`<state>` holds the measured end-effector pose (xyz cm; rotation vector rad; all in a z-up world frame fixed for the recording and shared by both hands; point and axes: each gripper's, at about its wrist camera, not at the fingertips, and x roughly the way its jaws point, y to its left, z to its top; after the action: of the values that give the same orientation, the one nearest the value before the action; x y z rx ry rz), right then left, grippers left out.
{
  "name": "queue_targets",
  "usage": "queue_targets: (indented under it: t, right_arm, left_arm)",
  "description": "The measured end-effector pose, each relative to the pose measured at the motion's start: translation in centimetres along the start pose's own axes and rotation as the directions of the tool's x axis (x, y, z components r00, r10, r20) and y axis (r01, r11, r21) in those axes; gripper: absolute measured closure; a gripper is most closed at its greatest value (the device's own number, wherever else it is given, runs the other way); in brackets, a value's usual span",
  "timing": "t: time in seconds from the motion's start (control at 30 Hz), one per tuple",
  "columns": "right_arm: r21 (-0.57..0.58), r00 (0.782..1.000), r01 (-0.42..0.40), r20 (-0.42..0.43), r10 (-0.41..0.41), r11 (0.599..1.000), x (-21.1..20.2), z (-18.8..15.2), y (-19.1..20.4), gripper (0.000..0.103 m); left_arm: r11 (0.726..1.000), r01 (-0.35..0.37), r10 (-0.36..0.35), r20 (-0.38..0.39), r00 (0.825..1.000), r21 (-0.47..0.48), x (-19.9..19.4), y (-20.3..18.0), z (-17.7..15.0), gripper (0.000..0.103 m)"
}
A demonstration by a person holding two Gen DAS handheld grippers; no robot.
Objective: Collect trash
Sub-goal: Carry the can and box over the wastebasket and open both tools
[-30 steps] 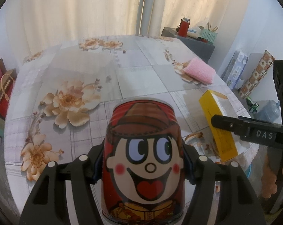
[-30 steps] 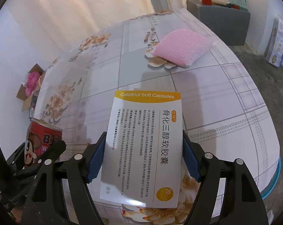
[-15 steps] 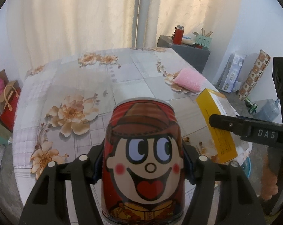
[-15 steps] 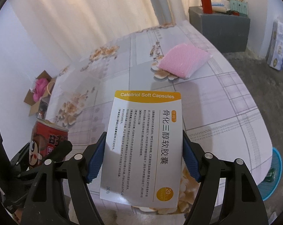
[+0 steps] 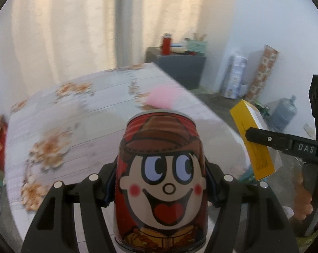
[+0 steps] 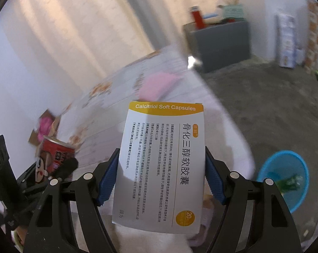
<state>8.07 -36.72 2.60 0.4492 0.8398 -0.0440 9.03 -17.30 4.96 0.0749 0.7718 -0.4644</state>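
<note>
Trash is already in both grippers here, so this looks like the carry-to-the-bin stage.

Far left of the right gripper's view there's a cardboard box (image 6: 46,126) with something pink in it on the floor, well off to the side and probably not part of this. Next over, the left gripper (image 5: 160,186) is pinching a red cartoon-face can (image 5: 162,181), one pad on each side of the body. The can sits upright between the fingers, which makes sense if there's any liquid left in it.

Ahead of both grippers is the floral table (image 5: 78,130), with a pink pad (image 6: 159,84) lying on it. It's blurred, so no telling what it is exactly.

Then the right gripper (image 6: 161,175), clamped on the long edges of a white and yellow Calcitriol capsule box (image 6: 162,162), printed face toward the camera. Gripping a flat carton by its edges keeps it from sliding out, though the thin card could buckle if squeezed hard.

Down and to the right of that gripper sits a blue bin (image 6: 264,168) on the floor just past the table edge, with something green already inside. That's almost certainly where both items go. The right one is closer, so the box likely drops first.
</note>
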Motion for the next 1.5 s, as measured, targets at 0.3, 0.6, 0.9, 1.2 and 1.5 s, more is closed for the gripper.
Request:
queue_targets:
  t: [0.3,0.6,0.9,1.2,1.5]
  right_arm:
    - [0.194,0.977,0.194,0.050,-0.208,0.962,-6.4,-2.5,-11.9,0.034]
    - [0.384,0.965,0.252,-0.023,-0.263,0.889,-5.8,-5.9,-21.3,0.033]
    - [0.406,0.949,0.312,-0.183,-0.257,0.859,0.4,-6.4,-28.2,0.033]
    - [0.373,0.920,0.371,-0.275,-0.280,0.851,6.2,-6.0,-32.8,0.031]
    - [0.419,0.928,0.354,-0.270,-0.257,0.836,6.6,-7.3,-34.6,0.027]
  left_arm:
    - [0.961,0.261,-0.253,-0.088,0.963,0.096,4.0,-9.1,1.5,0.039]
    - [0.869,0.489,-0.444,-0.322,0.836,0.071,12.2,-20.0,0.1,0.039]
    - [0.848,0.530,-0.460,-0.483,0.745,0.009,22.5,-28.1,-4.3,0.039]
    - [0.884,0.463,-0.412,-0.560,0.719,-0.055,32.3,-31.3,-6.4,0.037]
    - [0.896,0.432,-0.417,-0.513,0.750,-0.097,33.3,-28.9,-6.0,0.031]
